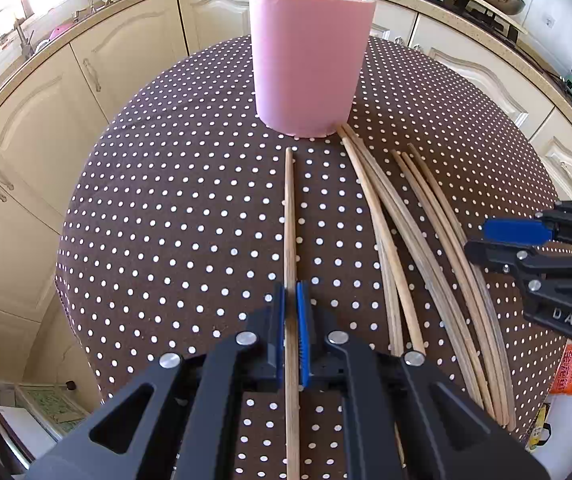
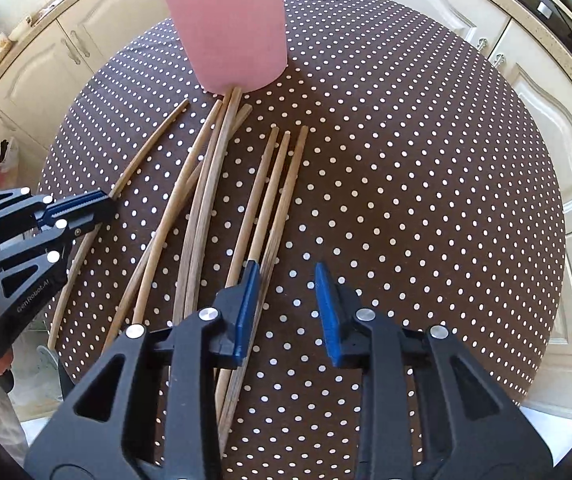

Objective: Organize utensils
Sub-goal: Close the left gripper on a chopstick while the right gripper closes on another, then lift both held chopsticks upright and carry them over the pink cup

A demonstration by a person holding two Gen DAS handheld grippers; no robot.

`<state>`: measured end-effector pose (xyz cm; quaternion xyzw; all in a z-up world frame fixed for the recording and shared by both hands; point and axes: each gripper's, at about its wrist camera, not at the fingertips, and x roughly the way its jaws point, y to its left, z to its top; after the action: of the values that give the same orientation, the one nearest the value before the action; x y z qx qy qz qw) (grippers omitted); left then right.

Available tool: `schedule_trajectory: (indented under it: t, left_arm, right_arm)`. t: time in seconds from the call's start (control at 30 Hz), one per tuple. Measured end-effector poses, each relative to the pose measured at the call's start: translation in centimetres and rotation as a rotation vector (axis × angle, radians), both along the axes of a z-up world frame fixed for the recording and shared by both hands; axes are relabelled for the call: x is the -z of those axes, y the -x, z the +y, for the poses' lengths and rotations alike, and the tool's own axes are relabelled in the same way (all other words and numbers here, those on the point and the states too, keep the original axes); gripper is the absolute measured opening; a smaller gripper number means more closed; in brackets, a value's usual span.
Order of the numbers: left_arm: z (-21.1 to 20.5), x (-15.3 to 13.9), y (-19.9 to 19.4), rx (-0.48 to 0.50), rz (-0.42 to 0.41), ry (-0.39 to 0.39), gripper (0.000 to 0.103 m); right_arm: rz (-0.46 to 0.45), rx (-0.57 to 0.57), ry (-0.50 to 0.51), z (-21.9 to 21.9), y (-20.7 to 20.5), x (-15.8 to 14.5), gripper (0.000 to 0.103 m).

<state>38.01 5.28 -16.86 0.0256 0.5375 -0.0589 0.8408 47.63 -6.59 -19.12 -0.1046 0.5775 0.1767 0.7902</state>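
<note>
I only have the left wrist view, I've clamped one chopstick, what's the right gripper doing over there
Observer: The right gripper stands open over the loose chopsticks; nothing is gripped.
Operator: Which ones is it nearest?
Observer: Its left pad lies over the three-stick group; the right pad is over bare tablecloth.
Operator: Is my stick clear of the pile?
Observer: Yes. The left gripper holds a chopstick lying apart from the bundle beside the pink cup.
</note>
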Motion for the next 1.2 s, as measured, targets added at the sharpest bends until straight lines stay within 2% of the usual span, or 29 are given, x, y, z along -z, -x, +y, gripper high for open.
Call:
schedule_trajectory:
  t: [0.23, 0.27, 0.47, 0.67, 0.83, 1.2]
  left_arm:
    - [-1.1, -0.2, -1.3, 0.002, 0.039, -0.025, 0.007]
    - [-1.1, -0.3, -1.5, 0.003, 0.047, -0.023, 0.007]
    - [-0.6, -0.2, -2.4, 0.004, 0.070, 0.003, 0.007]
    - [0.4, 0.4, -1.5, -0.017, 0.011, 0.048, 0.006]
    - [1.2, 0.1, -0.2, -0.049, -0.047, 0.117, 0.006]
    - [1.9, -4.9, 3.7, -0.059, -0.307, 0.200, 0.006]
  right_arm:
    - [0.027, -0.058, 0.076, 2.4, 0.9, 0.4, 0.018]
    - [0.031, -0.065, 0.076, 2.6, 1.2, 0.4, 0.013]
    - [0.050, -0.059, 0.043, 3.7, 0.8, 0.4, 0.008]
    - [0.029, -0.022, -0.054, 1.0, 1.0, -0.1, 0.006]
    - [-0.016, -0.007, -0.125, -0.8, 2.3, -1.0, 0.006]
    - [-0.196, 0.010, -0.284, -4.0, 5.8, -6.5, 0.006]
